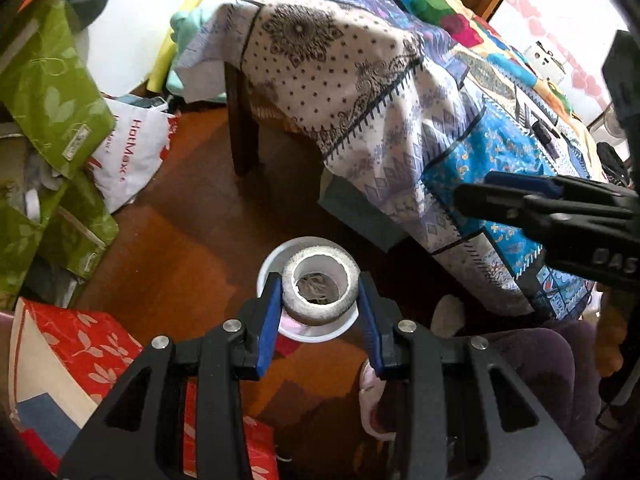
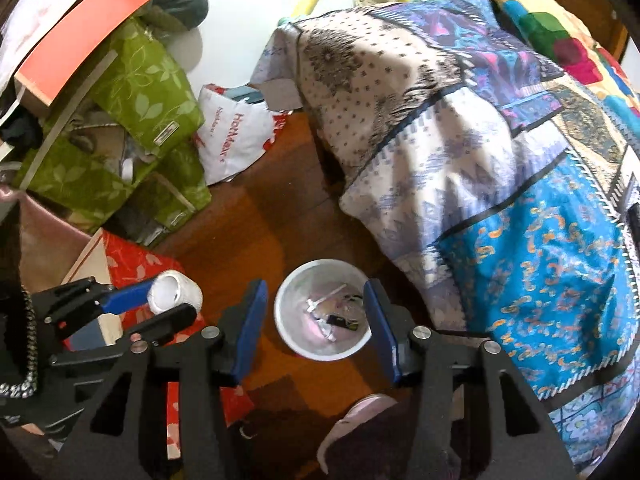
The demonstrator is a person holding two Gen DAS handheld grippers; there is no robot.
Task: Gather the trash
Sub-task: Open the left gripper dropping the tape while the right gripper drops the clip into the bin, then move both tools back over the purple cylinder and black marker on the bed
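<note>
Left gripper (image 1: 320, 312), clamped on a spent tape roll (image 1: 320, 290), holds it over the white bin (image 2: 325, 310) at lower centre for dropping; right gripper (image 2: 316, 320) waits, fingers apart.

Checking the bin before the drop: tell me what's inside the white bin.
The white bin holds small scraps: white sticks and dark bits. In the left wrist view the tape roll covers most of it.

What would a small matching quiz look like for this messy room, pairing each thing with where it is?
Things:
1. grey-white tape roll
2. white round bin
3. white HotMax plastic bag
4. patterned patchwork quilt

Places:
A. draped over the bed
B. on the wooden floor, trash inside
C. clamped in the left gripper
D. beside the green leaf-print bags

Pairs: 1-C, 2-B, 3-D, 4-A
</note>
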